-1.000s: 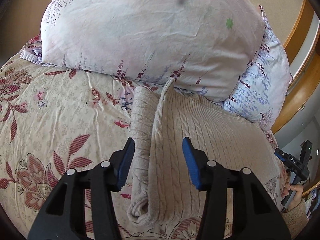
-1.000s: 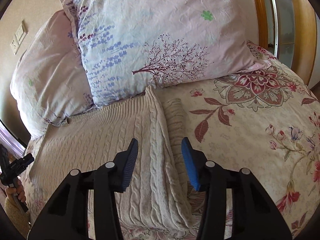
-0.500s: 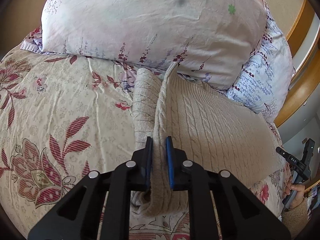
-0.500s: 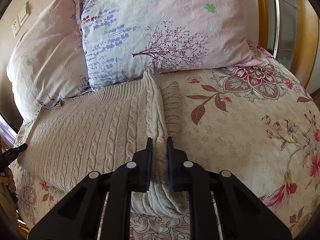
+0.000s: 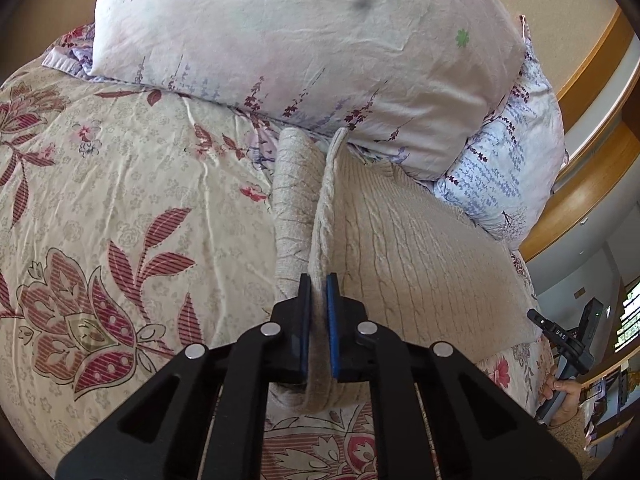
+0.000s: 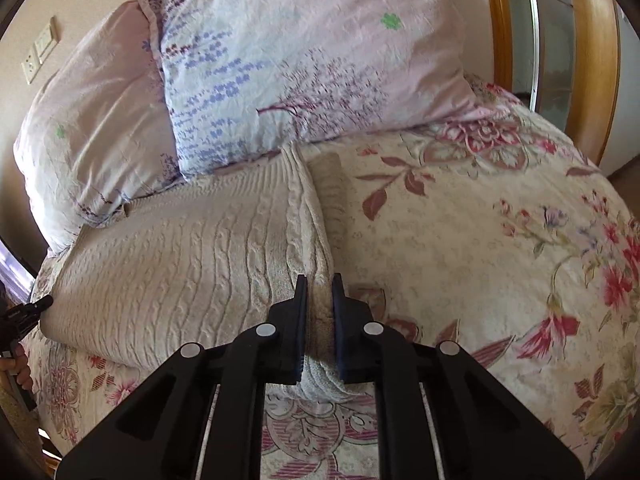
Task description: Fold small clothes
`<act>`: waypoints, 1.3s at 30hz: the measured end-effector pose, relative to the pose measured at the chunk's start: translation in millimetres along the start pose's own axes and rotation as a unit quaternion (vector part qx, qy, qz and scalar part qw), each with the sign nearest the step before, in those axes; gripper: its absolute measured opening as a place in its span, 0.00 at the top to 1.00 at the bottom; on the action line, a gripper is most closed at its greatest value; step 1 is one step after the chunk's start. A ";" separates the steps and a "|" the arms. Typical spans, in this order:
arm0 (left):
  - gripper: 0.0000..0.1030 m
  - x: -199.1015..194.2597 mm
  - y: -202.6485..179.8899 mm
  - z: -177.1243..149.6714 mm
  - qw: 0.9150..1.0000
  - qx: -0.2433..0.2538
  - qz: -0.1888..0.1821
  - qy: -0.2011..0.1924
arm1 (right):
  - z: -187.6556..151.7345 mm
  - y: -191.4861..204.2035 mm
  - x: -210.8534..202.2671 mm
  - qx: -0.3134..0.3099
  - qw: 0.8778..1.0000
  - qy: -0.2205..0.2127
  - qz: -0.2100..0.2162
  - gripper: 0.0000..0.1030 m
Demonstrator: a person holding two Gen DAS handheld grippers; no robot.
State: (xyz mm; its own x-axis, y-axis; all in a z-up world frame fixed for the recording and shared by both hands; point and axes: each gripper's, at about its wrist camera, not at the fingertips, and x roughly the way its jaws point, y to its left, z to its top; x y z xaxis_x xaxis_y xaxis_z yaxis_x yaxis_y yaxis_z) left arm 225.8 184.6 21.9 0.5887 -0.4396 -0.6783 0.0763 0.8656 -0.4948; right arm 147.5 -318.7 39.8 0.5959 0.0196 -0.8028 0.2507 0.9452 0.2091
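The left gripper was clamped on the near left edge of the sweater, knit pinched between its blue pads; the right gripper was clamped likewise on the sweater's near right edge. Both had just been closing, with that fabric between the jaws. The sweater lay flat on the bed, its far end tucked against the pillows. It looked a thick cable knit, judged soft, limp and fairly light, with a grippy texture unlikely to slip; it would sag and stretch if lifted by one point, so taking the folded side edges near the hem at both corners seemed the sound hold. A rolled sleeve beside each pinched edge might trail loose when raised. The left view alone showed a hand on the other gripper's handle at the right margin and the room beyond; the right view alone showed the wall sockets, the wooden frame and the bed's open spread on that side.
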 end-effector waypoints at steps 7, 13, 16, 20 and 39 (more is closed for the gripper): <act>0.93 8.8 2.9 -1.3 1.000 0.005 0.003 0.007 | -7.1 1.9 3.1 0.007 1.000 0.006 -0.019 0.89; 0.90 10.7 1.7 -1.2 1.000 0.009 0.004 0.007 | -13.6 7.1 1.1 0.011 0.999 0.004 -0.040 0.88; 0.88 9.1 -0.4 0.1 1.000 0.008 0.001 0.006 | -11.0 9.2 7.0 0.002 0.999 0.004 -0.051 0.86; 0.59 -7.5 -7.3 0.3 1.000 0.013 0.008 -0.024 | -4.9 11.4 -1.7 0.009 0.999 -0.002 -0.048 0.62; 0.33 24.8 -58.8 -17.9 0.992 0.115 0.043 0.000 | -24.3 68.7 27.5 -0.129 0.991 0.033 -0.035 0.41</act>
State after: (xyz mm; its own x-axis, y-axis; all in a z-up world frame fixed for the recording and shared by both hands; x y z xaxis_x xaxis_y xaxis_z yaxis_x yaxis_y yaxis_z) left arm 221.6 118.5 24.4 0.6017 -0.3621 -0.7119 0.2079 0.9316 -0.2982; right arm 162.6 -245.3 18.5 0.5300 -0.0362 -0.8472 0.0823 0.9966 0.0088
